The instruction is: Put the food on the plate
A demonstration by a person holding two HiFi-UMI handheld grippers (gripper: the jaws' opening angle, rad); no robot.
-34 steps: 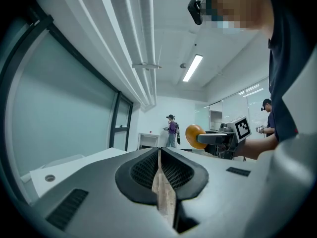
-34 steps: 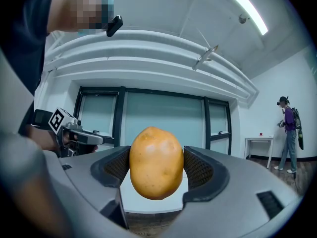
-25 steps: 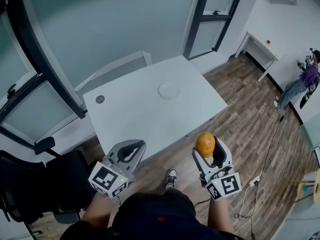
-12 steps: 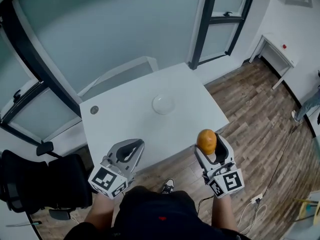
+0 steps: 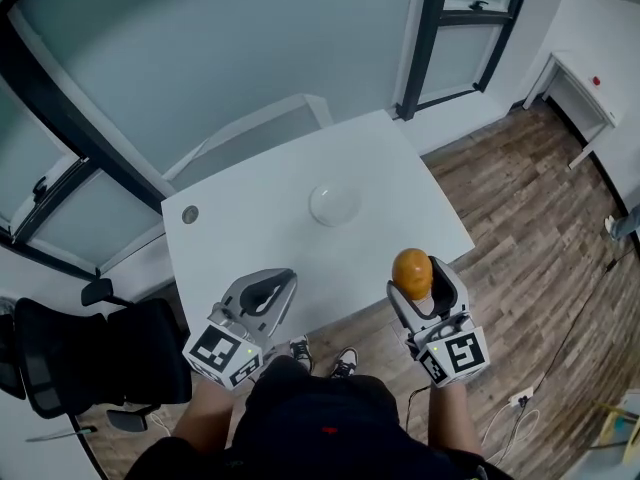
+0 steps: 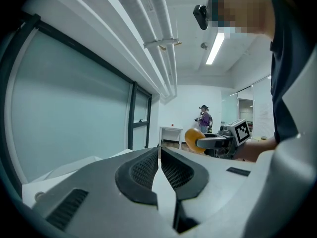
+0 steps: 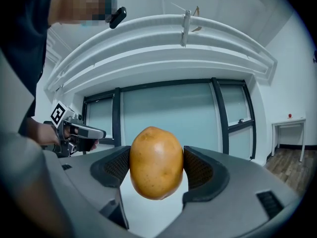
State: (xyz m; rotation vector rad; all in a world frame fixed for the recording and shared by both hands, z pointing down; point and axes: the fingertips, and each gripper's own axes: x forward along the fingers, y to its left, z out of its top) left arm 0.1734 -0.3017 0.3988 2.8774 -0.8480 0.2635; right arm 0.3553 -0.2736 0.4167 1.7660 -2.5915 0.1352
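Note:
A yellow-brown potato is clamped between the jaws of my right gripper, held in the air just off the near right edge of the white table. A small white plate sits mid-table, well beyond the potato. My left gripper is shut with nothing in it, hovering over the table's near edge. In the left gripper view the potato and right gripper show to the right.
A small round grey disc lies at the table's far left corner. A black office chair stands at my left. Glass walls with dark frames run behind the table. Wood floor stretches to the right.
The view has shifted so the table and plate sit closer under the grippers. Both grippers hold the same pose, the right still clamping the potato.

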